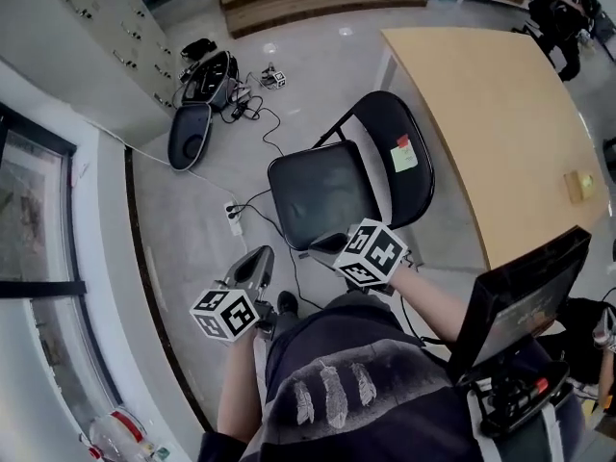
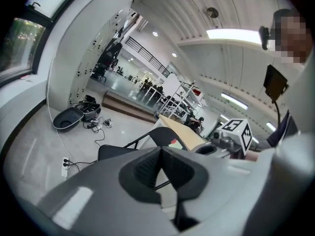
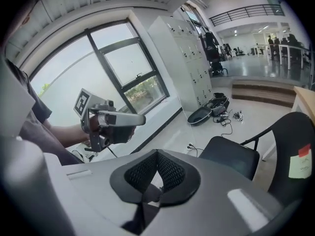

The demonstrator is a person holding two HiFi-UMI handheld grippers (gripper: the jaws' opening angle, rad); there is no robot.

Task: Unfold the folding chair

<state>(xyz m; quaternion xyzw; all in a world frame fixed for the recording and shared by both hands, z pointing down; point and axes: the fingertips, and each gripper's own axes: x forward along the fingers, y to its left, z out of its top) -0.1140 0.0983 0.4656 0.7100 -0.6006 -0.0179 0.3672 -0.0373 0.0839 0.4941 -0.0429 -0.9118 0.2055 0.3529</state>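
A black folding chair [image 1: 322, 195] stands unfolded on the grey floor, seat flat and its backrest [image 1: 399, 152] toward the table; a green and red sticker [image 1: 403, 154] is on the backrest. Both grippers are held close to my body, short of the chair's front edge and apart from it. My left gripper [image 1: 252, 266] is shut and holds nothing. My right gripper [image 1: 322, 248] is shut and empty too. In the left gripper view the shut left gripper [image 2: 160, 161] points at the chair [image 2: 115, 151]. In the right gripper view the right gripper [image 3: 156, 168] has the chair [image 3: 231, 156] at its right.
A wooden table [image 1: 500, 114] stands right behind the chair. A power strip [image 1: 234, 217] with cables lies left of the seat. An open case and bags [image 1: 197, 104] lie farther back on the floor. A window wall [image 1: 38, 248] runs along the left.
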